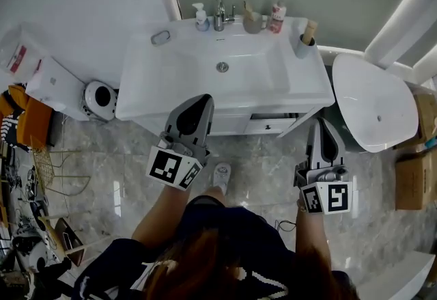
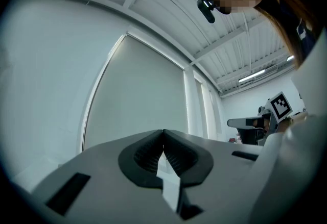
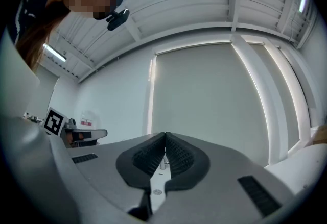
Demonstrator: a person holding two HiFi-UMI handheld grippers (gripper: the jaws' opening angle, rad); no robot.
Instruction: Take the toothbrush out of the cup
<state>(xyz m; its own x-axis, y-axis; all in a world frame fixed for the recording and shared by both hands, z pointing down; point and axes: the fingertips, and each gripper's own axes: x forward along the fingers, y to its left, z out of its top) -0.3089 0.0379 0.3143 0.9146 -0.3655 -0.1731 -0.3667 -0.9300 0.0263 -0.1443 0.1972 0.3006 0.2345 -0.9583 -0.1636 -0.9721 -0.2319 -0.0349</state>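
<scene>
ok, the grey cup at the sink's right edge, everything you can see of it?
The grey cup stands upright on the white vanity top, at its far right corner, right of the basin. It looks plain and matte. A tan item sticks out of it, leaning right; too small to identify. Nothing else touches it.

Open room over the basin (image 1: pixel 184 70) bowl from the front. Behind the basin it's tight: soap bottle (image 1: pixel 201 18), tap (image 1: pixel 220 14), beige cup (image 1: pixel 253 22), white bottle (image 1: pixel 276 18) in a row. Right of the basin, grey cup (image 1: pixel 304 47) on the corner, toilet (image 1: pixel 374 102) beyond.
</scene>
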